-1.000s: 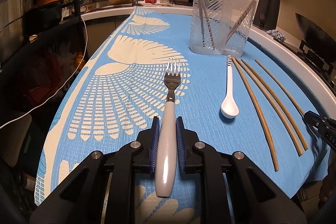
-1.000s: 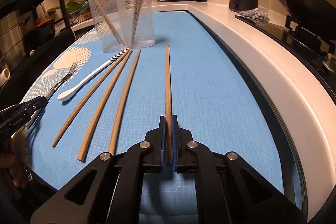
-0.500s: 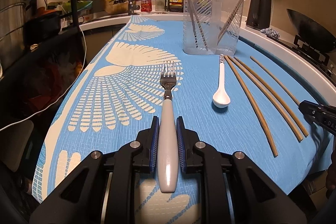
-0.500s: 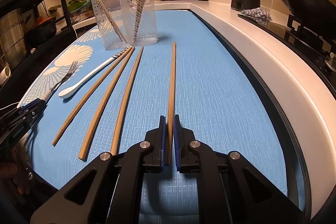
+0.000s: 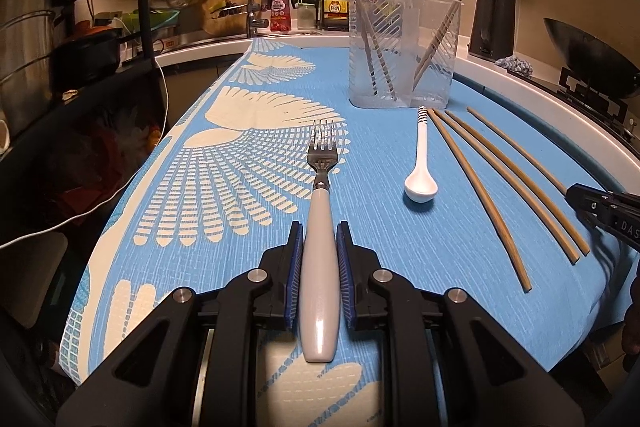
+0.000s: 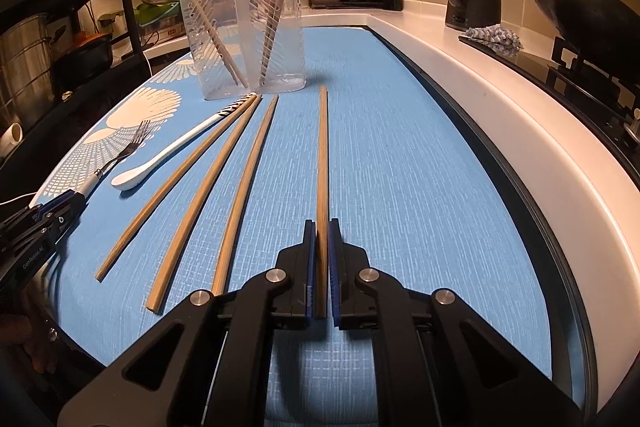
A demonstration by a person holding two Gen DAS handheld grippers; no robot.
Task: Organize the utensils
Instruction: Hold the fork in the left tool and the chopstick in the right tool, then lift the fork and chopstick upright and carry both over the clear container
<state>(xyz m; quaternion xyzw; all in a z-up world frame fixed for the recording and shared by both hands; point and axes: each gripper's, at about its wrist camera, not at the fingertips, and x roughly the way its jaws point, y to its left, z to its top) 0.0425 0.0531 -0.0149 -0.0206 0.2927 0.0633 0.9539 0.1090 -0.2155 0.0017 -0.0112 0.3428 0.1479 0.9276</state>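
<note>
The left gripper [image 5: 319, 247] is clenched on the white handle of the fork [image 5: 320, 211], tines pointing far across the blue cloth [image 5: 400, 267]. Right of it lie a white spoon [image 5: 419, 171] and three loose chopsticks [image 5: 480, 187]. The right gripper [image 6: 319, 247] pinches the near end of the fourth chopstick [image 6: 322, 155]. To do this well, I would lift each piece level, then tip it upright over the clear holder [image 6: 244, 27] at the far end, clearing its rim and the chopsticks already leaning inside. The left view alone shows the fork's full handle; the right view shows the white counter edge [image 6: 500, 99] and dark pan [image 6: 576, 3].
</note>
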